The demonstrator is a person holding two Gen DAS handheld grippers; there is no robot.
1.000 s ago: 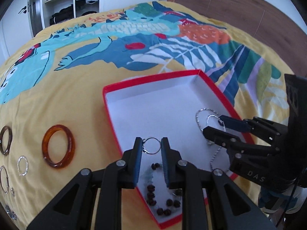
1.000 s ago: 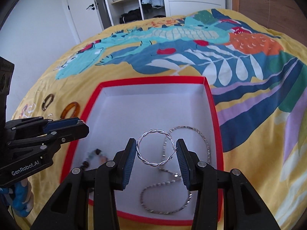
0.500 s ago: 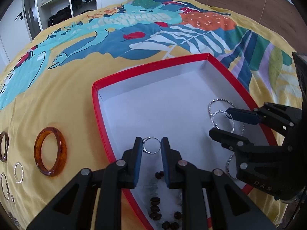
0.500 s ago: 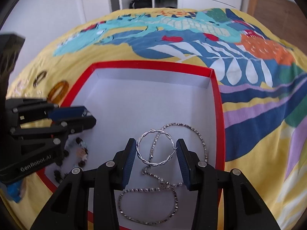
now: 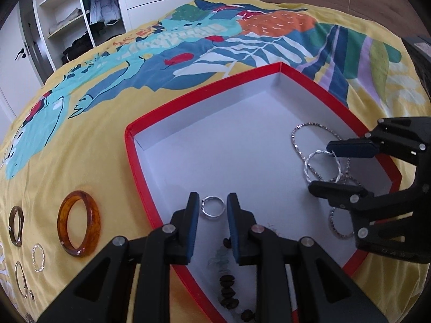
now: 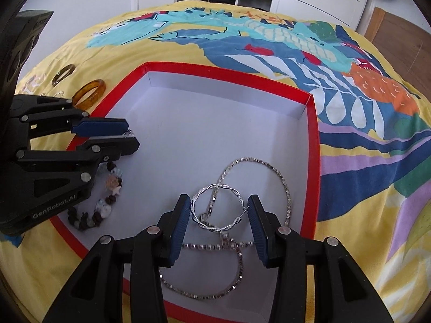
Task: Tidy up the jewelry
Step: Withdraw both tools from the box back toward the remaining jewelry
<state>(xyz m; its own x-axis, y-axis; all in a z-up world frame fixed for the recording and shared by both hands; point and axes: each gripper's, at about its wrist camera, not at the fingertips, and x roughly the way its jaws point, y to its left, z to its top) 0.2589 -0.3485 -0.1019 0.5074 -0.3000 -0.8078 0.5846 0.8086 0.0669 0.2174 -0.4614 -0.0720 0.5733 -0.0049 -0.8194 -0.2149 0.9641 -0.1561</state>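
Note:
A red box (image 5: 204, 91) with a white floor lies on the bedspread; it also shows in the right wrist view (image 6: 229, 75). My left gripper (image 5: 212, 206) is open, and a small silver ring (image 5: 213, 206) lies loose between its fingers on the box floor. My right gripper (image 6: 218, 211) is open around a twisted silver hoop (image 6: 215, 207), which rests on a silver chain necklace (image 6: 280, 180). A beaded bracelet (image 6: 107, 202) lies in the box's near left corner.
On the yellow patterned bedspread left of the box lie an amber bangle (image 5: 79, 223), a brown ring (image 5: 15, 226) and several small silver hoops (image 5: 37, 257). A wardrobe (image 5: 89, 13) stands beyond the bed.
Both grippers have lowered to the box floor and opened. The small ring and the twisted hoop have been let go and now rest in the box.

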